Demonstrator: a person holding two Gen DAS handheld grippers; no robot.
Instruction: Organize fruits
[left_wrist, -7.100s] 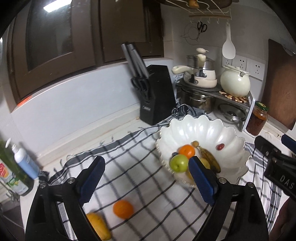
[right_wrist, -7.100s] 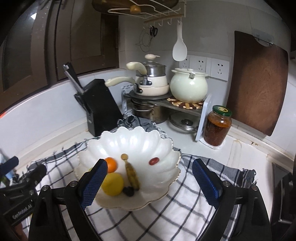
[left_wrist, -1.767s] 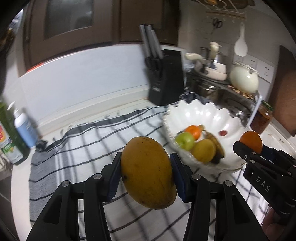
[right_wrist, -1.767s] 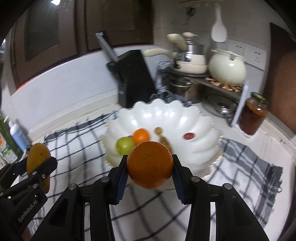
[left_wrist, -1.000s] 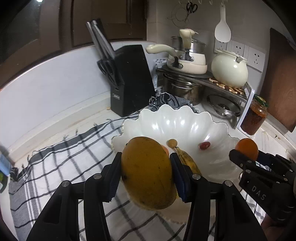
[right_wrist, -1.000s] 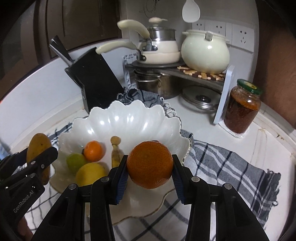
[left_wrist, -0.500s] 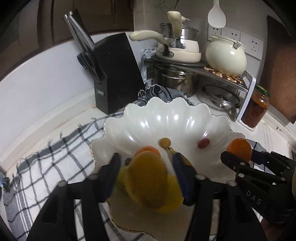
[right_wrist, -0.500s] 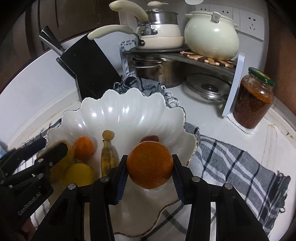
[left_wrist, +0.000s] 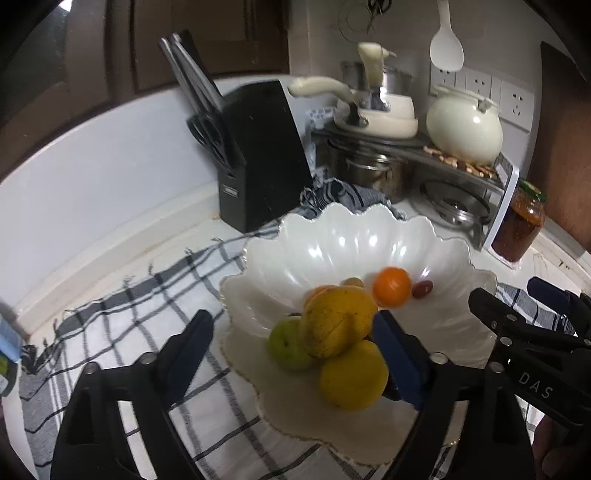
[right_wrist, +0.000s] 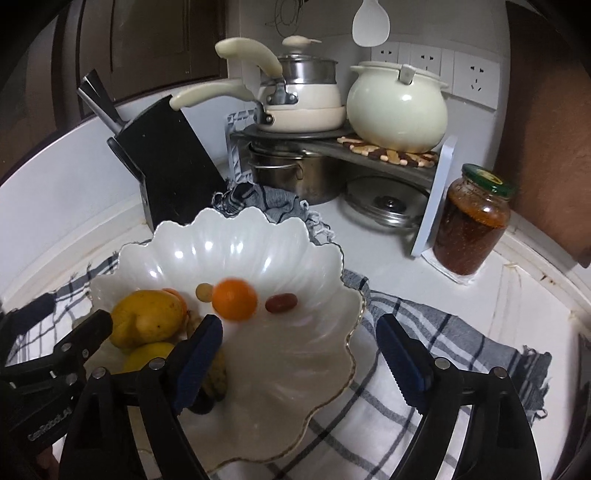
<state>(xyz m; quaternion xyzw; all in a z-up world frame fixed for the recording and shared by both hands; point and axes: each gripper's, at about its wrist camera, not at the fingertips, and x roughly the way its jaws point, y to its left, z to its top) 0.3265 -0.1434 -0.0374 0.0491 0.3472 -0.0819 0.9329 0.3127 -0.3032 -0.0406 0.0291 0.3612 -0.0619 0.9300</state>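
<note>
Left gripper (left_wrist: 291, 343): jaws opening, wide, pads clear of mango (left_wrist: 338, 323); mango sits in scalloped white bowl (left_wrist: 354, 236) atop green fruit (left_wrist: 288, 345) and yellow fruit (left_wrist: 352, 374). Right gripper (right_wrist: 299, 345): jaws opening, wide, nothing between; orange (right_wrist: 234, 299) blurred, likely rolling mid-bowl near red grape (right_wrist: 281, 302). Release step: let both fruits settle, lift straight off, don't clip rim or nudge stacked mango.

Ahead of the hand-held gripper and to the left, a black knife block (right_wrist: 170, 162) stands on the counter (right_wrist: 388, 258). Straight ahead, a rack (right_wrist: 391, 157) carries a cream pot (right_wrist: 397, 112) and stacked pans (right_wrist: 301, 107), with a steel pot (right_wrist: 291, 177) beneath. A jar (right_wrist: 471, 221) stands ahead to the right. A checked cloth (right_wrist: 443, 332) lies below.
</note>
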